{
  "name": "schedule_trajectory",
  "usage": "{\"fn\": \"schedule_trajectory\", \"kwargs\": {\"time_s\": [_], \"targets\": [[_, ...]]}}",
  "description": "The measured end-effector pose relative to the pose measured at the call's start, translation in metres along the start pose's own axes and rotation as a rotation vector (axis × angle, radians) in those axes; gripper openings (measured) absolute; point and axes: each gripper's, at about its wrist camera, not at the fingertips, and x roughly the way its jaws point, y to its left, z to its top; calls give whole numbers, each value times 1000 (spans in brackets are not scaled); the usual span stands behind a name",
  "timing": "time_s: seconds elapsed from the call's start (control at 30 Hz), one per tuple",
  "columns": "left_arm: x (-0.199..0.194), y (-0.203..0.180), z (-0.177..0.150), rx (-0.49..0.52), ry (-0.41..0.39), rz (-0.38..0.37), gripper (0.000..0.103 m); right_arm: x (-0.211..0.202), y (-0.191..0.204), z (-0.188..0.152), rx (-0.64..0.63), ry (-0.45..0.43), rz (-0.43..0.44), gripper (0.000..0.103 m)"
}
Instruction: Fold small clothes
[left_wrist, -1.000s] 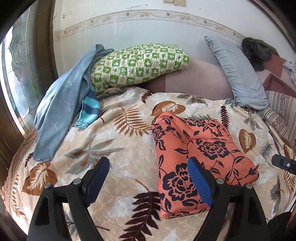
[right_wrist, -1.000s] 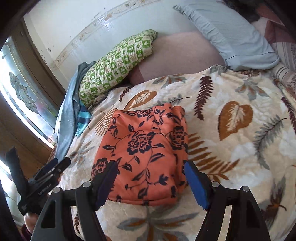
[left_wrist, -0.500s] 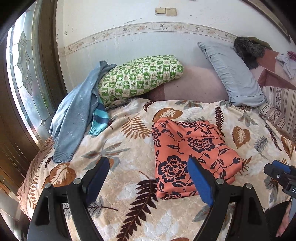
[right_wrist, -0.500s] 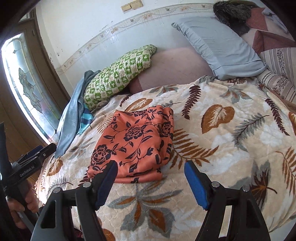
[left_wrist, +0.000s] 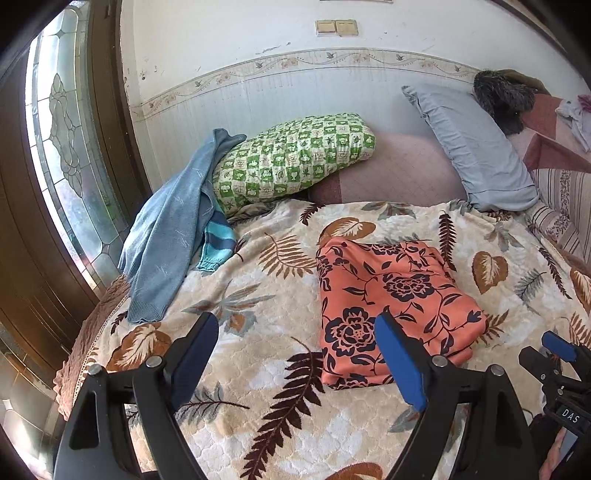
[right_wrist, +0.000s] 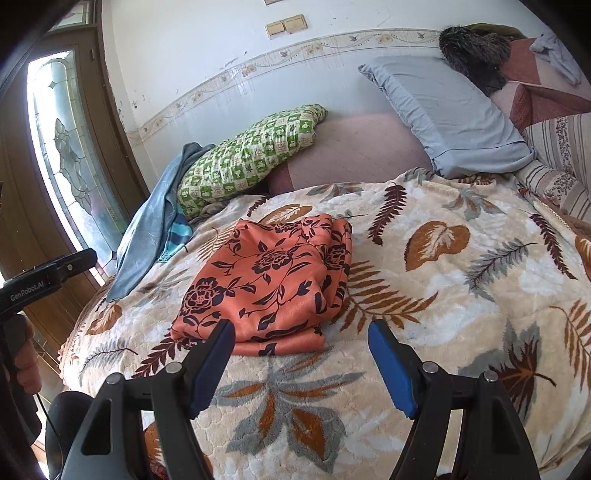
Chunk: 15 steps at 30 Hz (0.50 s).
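Garment (left_wrist: 391, 295): folded, mid-bed on blanket (left_wrist: 258, 369).
Handling: likely light, limp, slippery; best pinched at near corners.
Left gripper (left_wrist: 299, 354): wide, empty.
Right gripper (right_wrist: 303, 363): wide, empty.

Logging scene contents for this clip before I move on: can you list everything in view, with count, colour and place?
Folded garment: one, orange with dark flowers, lying on the blanket, touched by neither gripper.
Blanket: one, cream with leaf print, covering the bed.
Sweater: one, light blue, draped at the bed's window side.
Striped garment: one, teal and blue, beside the sweater.
Checked pillow: one, green and white, against the wall.
Grey-blue pillow: one, at the head end.
Dark furry item: one, behind that pillow; unclear what it is.
Window: one, patterned glass, brown frame.
Wall switches: two, beige.
Left gripper: black, blue pads, open.
Right gripper: same, open.
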Motion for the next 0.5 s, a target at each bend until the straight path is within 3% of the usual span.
{"fn": "schedule_trajectory", "kwargs": {"time_s": [0.5], "targets": [[-8,-4,0,-3,-8,29,87,-9,-5,0,16,-41,13,78]]}}
